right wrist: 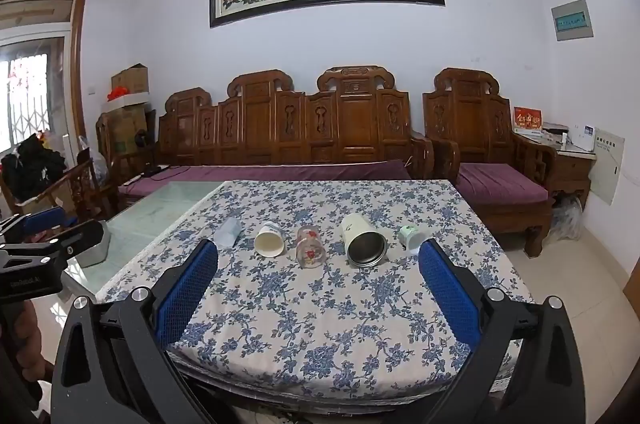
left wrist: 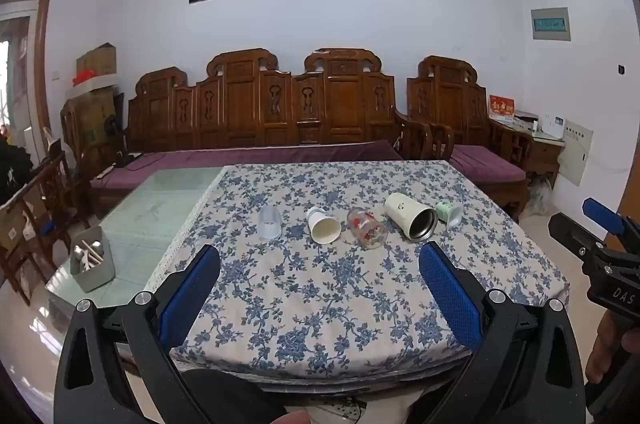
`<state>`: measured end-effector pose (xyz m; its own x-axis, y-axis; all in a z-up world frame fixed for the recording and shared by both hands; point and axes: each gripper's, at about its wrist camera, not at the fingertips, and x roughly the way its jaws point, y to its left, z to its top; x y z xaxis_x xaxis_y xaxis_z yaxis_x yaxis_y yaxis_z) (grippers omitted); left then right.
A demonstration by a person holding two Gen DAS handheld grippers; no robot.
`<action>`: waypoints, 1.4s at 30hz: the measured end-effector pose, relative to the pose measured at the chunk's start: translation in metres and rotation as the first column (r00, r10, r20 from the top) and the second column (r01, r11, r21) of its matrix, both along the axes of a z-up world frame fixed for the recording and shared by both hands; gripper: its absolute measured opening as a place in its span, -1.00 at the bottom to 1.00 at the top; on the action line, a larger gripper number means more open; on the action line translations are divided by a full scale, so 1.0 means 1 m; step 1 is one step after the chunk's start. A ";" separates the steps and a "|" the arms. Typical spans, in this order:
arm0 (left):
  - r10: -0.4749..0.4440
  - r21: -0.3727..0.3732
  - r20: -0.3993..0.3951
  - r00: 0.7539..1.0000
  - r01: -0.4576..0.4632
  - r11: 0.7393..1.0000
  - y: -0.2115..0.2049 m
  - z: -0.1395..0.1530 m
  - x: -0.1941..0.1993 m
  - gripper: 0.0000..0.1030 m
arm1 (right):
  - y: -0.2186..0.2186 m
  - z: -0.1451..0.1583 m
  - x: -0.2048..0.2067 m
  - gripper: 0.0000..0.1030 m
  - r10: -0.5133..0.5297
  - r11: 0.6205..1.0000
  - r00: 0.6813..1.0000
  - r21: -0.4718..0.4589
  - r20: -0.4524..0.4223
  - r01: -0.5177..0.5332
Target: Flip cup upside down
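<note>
Several cups lie on their sides in a row on the floral tablecloth: a clear plastic cup, a white paper cup, a glass with red flowers, a cream steel-lined tumbler and a small green cup. The right wrist view shows the same row: clear cup, paper cup, flowered glass, tumbler, green cup. My left gripper is open and empty, short of the cups. My right gripper is open and empty, also short of them.
A grey utensil holder stands on the bare glass tabletop at the left. A carved wooden sofa with purple cushions stands behind the table. The right gripper shows at the right edge of the left wrist view.
</note>
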<state>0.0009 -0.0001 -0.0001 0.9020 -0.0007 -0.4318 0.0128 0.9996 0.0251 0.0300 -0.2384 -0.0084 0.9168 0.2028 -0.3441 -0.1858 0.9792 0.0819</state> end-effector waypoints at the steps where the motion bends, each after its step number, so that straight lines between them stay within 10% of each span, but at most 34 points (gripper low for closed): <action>1: 0.000 -0.006 0.009 1.000 0.000 1.000 0.000 0.000 -0.001 0.87 | 0.000 0.000 0.000 0.95 0.000 1.000 1.000 0.001 0.000 0.000; 42: -0.001 0.003 0.037 0.999 0.001 1.000 -0.004 0.017 -0.004 0.87 | -0.001 -0.001 -0.003 0.95 0.003 1.000 1.000 0.006 0.006 -0.003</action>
<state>-0.0028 -0.0043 0.0172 0.9173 -0.0002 -0.3982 0.0128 0.9995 0.0289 0.0274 -0.2391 -0.0090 0.9181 0.2077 -0.3376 -0.1894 0.9781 0.0864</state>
